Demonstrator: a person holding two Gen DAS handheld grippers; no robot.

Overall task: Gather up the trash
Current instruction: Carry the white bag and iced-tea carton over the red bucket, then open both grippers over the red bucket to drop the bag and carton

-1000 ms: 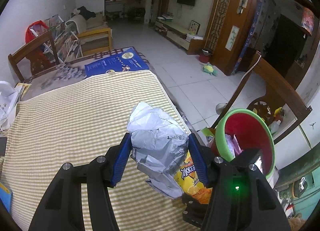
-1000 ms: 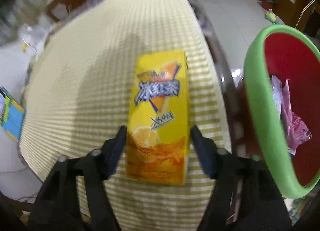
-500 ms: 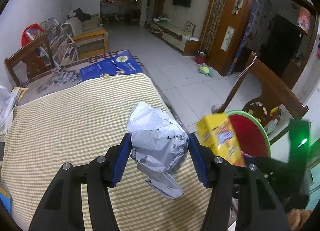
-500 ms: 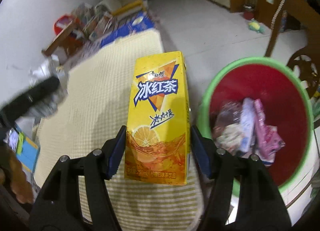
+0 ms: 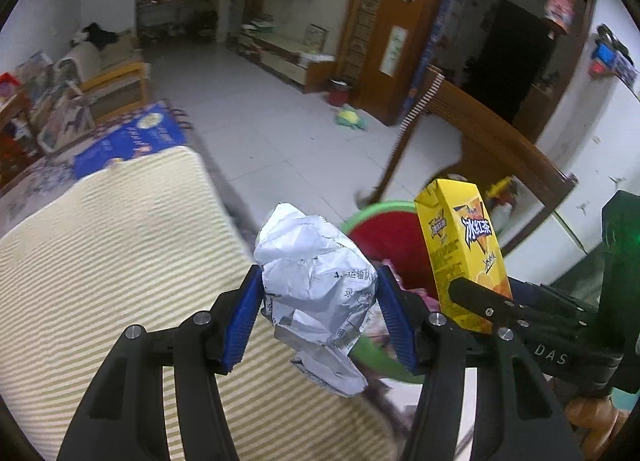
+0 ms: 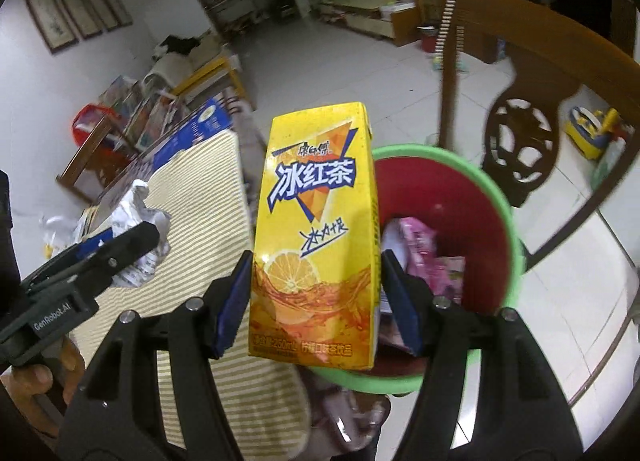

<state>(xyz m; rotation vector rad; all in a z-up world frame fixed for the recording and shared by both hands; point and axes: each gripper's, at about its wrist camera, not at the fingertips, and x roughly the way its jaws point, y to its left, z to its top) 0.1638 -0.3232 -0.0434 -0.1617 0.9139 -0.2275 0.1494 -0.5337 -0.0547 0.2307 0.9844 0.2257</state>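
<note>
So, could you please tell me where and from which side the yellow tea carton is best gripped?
Probably as the right gripper does now: across the lower half of the yellow tea carton, coming from its bottom end, a pad on each narrow side. Those sides are flat and parallel, and the carton stands upright, so it should sit steady.

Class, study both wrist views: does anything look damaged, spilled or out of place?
Only the crumpled grey-white printed paper in the left gripper looks damaged. The yellow iced-tea carton in the right gripper looks intact. Nothing spilled.
</note>
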